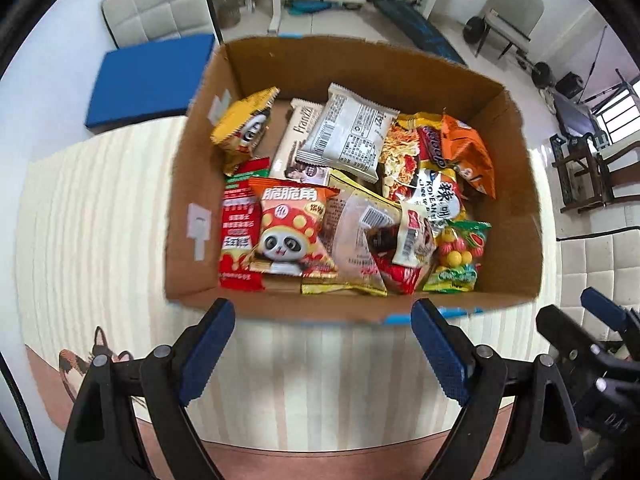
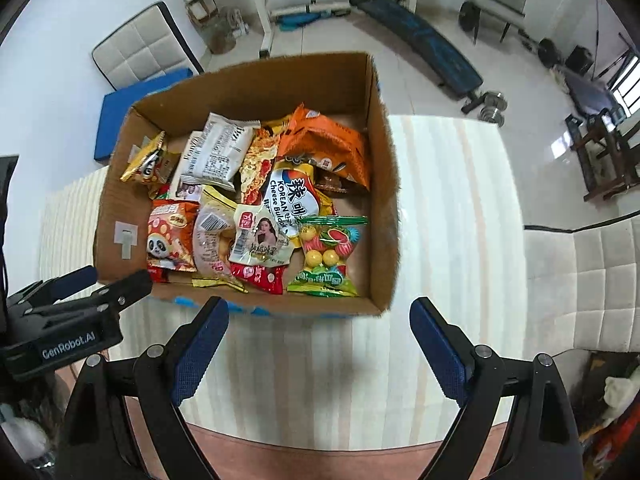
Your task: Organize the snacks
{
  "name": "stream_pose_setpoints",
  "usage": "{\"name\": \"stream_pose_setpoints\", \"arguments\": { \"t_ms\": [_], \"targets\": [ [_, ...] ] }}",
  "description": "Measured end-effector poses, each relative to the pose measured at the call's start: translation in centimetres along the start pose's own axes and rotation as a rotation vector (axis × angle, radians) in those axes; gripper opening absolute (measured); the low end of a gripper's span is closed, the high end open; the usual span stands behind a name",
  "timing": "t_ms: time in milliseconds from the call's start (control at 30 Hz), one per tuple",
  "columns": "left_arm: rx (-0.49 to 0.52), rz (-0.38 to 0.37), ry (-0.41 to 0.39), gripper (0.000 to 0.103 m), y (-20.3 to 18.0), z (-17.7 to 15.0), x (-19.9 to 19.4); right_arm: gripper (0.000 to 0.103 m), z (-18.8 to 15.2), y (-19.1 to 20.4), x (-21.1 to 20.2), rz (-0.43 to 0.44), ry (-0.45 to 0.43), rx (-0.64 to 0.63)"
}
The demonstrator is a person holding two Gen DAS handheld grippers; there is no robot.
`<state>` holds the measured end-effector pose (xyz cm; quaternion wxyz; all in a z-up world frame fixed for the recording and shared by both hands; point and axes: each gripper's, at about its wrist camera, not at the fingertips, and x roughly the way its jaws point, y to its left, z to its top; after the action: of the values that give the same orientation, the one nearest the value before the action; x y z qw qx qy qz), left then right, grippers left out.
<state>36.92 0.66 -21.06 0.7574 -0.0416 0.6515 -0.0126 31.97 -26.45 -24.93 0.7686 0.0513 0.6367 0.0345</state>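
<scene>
A cardboard box (image 1: 516,248) stands on a cream striped tabletop, full of snack packets; it also shows in the right wrist view (image 2: 384,208). Among them are a panda bag (image 1: 286,236), a white wafer packet (image 1: 352,136), an orange bag (image 1: 468,152) and a gumball bag (image 2: 328,256). My left gripper (image 1: 324,316) is open and empty, just in front of the box's near wall. My right gripper (image 2: 318,314) is open and empty, before the box's near right corner. Each gripper shows at the edge of the other's view.
A blue mat (image 1: 148,80) lies beyond the box on the left. White padded chairs (image 2: 580,280) stand around the table. Gym equipment, a bench (image 2: 420,40) and weights, fills the floor behind. The table's near edge (image 1: 320,440) is just below the fingers.
</scene>
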Motion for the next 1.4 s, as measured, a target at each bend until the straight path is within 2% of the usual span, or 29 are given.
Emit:
{"name": "stream_pose_setpoints", "arguments": {
  "t_ms": [333, 600, 933, 1100, 1400],
  "targets": [
    [0.006, 0.018, -0.199, 0.09, -1.1, -6.3, -6.5, 0.094, -6.0, -0.2, -6.7, 0.018, -0.125, 0.009],
    [0.015, 0.009, -0.306, 0.09, -1.2, -11.0, -11.9, 0.094, -11.0, 0.2, -12.9, 0.027, -0.23, 0.008],
    [0.02, 0.018, -0.407, 0.09, -1.4, -16.2, -17.8, 0.094, -17.2, 1.3, -19.3, 0.014, -0.322, -0.023],
    [0.012, -0.011, -0.416, 0.09, -1.6, -18.1, -19.7, 0.094, -19.9, 2.0, -22.3, 0.019, -0.362, -0.037],
    [0.012, -0.002, -0.472, 0.09, -1.4, -21.2, -22.4, 0.094, -23.4, 3.1, -26.0, 0.024, -0.402, -0.049]
  ]
}}
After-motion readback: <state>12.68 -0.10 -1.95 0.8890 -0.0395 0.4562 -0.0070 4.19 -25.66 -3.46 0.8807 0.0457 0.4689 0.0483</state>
